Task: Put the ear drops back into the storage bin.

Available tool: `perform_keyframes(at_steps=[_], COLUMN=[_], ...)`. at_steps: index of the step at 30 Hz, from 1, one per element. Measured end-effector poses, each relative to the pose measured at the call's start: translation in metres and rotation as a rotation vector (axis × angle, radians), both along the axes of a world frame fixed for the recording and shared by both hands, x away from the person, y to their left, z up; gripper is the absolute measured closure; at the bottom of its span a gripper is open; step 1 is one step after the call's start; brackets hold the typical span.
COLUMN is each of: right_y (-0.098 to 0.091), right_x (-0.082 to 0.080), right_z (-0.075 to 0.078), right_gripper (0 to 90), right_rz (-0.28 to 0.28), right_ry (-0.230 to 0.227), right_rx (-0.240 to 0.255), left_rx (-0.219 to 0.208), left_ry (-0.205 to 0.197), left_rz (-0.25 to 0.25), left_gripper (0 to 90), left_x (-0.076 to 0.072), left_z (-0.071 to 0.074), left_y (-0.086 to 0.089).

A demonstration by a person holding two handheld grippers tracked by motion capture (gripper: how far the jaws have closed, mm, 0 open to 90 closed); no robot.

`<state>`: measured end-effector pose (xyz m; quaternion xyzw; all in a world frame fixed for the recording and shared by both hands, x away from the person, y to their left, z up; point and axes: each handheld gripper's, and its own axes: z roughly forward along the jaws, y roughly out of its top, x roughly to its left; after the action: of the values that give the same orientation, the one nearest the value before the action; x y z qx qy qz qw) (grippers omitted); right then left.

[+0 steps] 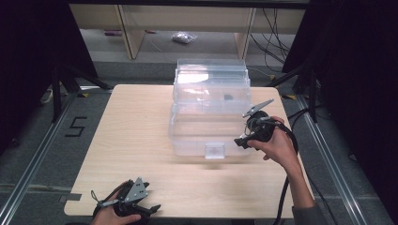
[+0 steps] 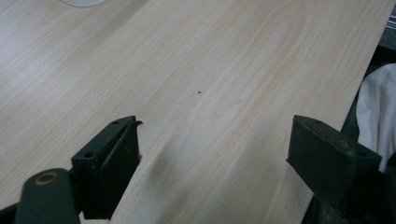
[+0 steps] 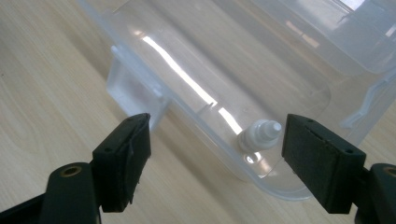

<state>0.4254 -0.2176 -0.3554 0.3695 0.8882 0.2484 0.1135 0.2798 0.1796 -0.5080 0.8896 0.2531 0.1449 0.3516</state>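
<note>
A clear plastic box (image 1: 209,117) stands in the middle of the wooden table (image 1: 131,140), its lid tipped back and a latch tab (image 1: 215,151) at its front. My right gripper (image 1: 245,139) is held at the box's front right corner. In the right gripper view this gripper (image 3: 215,135) is open, with the box's rounded corner (image 3: 275,182) and a small white peg (image 3: 261,134) between its jaws, not touching. My left gripper (image 1: 146,208) rests near the table's front left edge. It is open (image 2: 215,140) over bare wood.
A small dark item (image 1: 228,97) lies inside the box. A white cloth (image 2: 378,107) hangs past the table edge beside the left gripper. Black stand legs (image 1: 70,79) flank the table, cables (image 1: 274,37) trail at the back right, and a "5" (image 1: 75,126) marks the floor.
</note>
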Motion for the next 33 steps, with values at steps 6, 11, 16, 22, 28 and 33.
perform_keyframes(at_steps=[6,11,16,22,28,33], right_y=[-0.005,-0.007,-0.008,-0.01,-0.011,-0.013], right_x=[-0.011,-0.017,-0.024,-0.032,-0.04,-0.045], right_z=[-0.001,-0.006,-0.014,-0.022,-0.03,-0.036], right_gripper=[24.6,24.4,23.8,22.4,22.0,21.8], right_rz=[0.012,0.021,0.027,0.012,0.016,0.019], right_ry=[-0.024,-0.032,-0.04,-0.069,-0.082,-0.091], right_rx=[0.01,0.019,0.042,0.09,0.111,0.11], left_rx=[0.001,0.007,0.007,0.0,0.0,-0.002], left_ry=[0.001,0.002,0.003,0.0,0.0,0.0], left_rz=[-0.001,-0.004,-0.002,0.001,0.001,0.002], left_gripper=[16.3,16.3,16.3,16.3,16.3,16.3], left_x=[0.0,0.001,0.001,0.0,0.0,0.0], left_z=[0.0,0.0,0.0,0.0,0.0,0.0], left_y=[0.0,0.0,0.0,0.0,0.0,0.0])
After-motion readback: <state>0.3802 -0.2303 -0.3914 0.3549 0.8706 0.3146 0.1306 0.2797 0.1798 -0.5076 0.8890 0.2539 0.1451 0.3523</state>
